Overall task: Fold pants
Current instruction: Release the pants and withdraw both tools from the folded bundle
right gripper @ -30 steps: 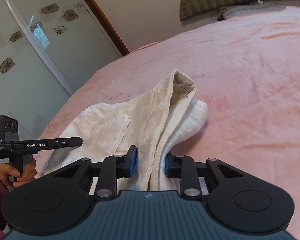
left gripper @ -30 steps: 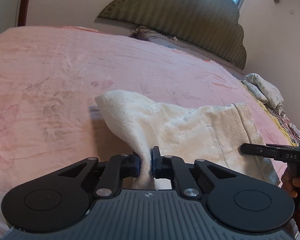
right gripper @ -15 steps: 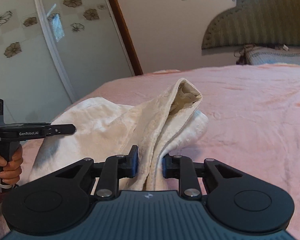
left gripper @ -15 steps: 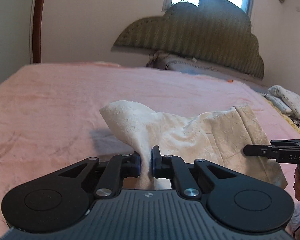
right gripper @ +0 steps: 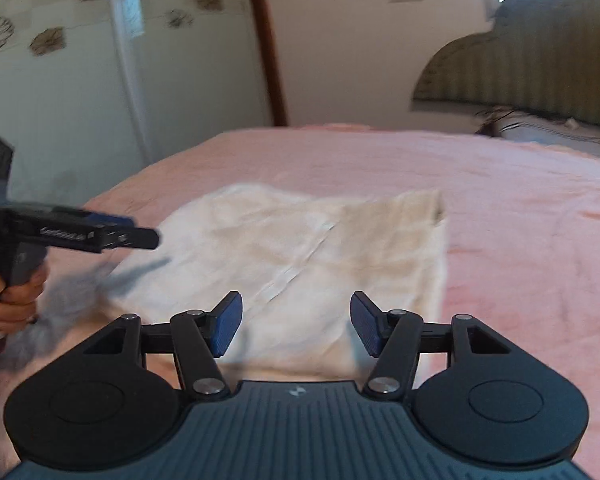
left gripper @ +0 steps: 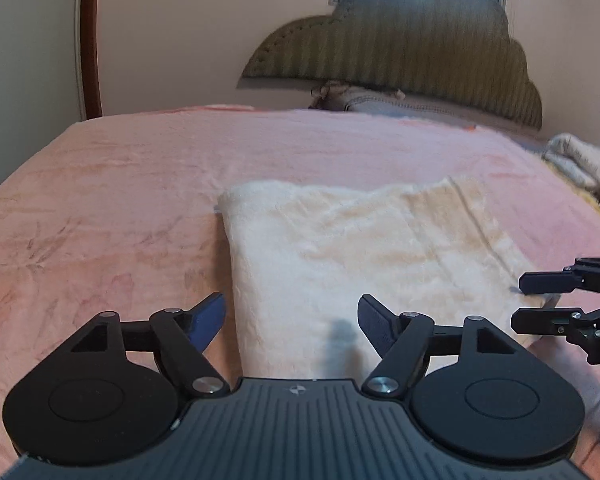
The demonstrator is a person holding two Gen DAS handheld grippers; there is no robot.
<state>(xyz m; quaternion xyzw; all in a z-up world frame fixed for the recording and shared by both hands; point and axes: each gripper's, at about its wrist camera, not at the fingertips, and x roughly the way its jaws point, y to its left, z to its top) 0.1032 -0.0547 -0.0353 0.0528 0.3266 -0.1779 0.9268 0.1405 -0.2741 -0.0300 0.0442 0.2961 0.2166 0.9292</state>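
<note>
A bed [left gripper: 140,184] spread with a pink plush blanket fills both views, backed by a scalloped, ribbed olive headboard [left gripper: 412,52] against a cream wall; a wardrobe with flower-patterned frosted panels [right gripper: 60,60] stands off the bed's side. The pants [left gripper: 360,248] — cream, fleecy, folded into a flat rectangle with a seam running across them — lie on the blanket near the bed's foot edge. The left gripper [left gripper: 292,316] hovers over their near edge with jaws wide, gripping nothing; the right gripper [right gripper: 296,318] does likewise — jaws spread apart, free of the cloth.
</note>
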